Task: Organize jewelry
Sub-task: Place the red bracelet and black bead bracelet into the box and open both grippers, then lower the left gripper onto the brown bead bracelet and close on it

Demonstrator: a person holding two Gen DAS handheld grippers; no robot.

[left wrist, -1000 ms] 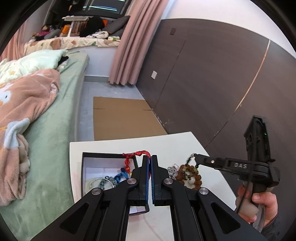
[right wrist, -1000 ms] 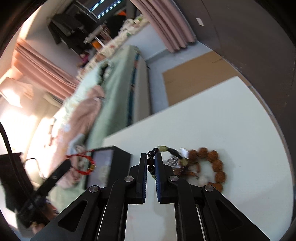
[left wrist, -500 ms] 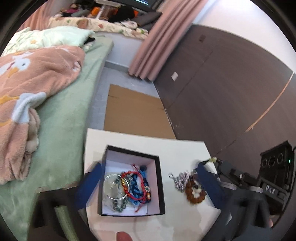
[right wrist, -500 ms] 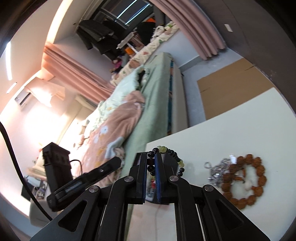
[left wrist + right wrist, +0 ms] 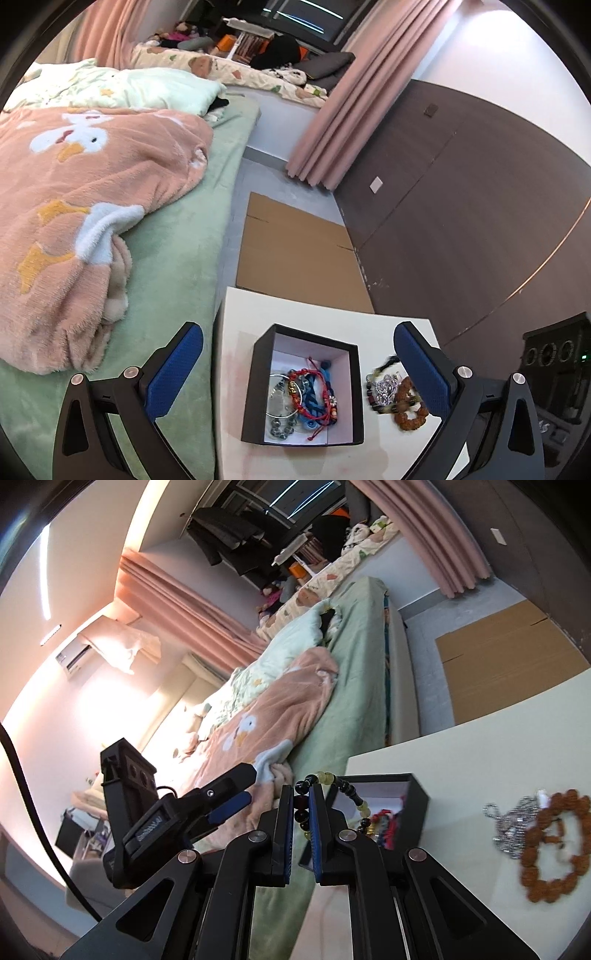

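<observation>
Black and pale-yellow beads: we hold a beaded bracelet pinched between the fingers of the right gripper, which are closed narrow on its dark beads. Rest of the loop hangs free over the near wall of the black box.

Left gripper: fingers spread wide, holding nothing, hovering above the box on the white desk.

Inside the box: a red cord bracelet, blue cords, a silver bangle, some grey beads. All tangled close together.

Outside, on the desk just right of the box: a brown bead bracelet touching a silver chain. Blurred in the right wrist view.

Step in hand, as we judge it: carry the beaded bracelet over the box opening and let go.

How to do it well:
- Bring the whole hanging loop past the box wall before lowering; a bead draped on the rim could slide out.
- Lower close to the pile, then part the fingers, so beads do not bounce.
- Aim for the bare white floor at the far side of the box, away from the cords.
- Keep our left gripper clear of the drop path.

Two pieces on the desk remain to be moved afterwards.
</observation>
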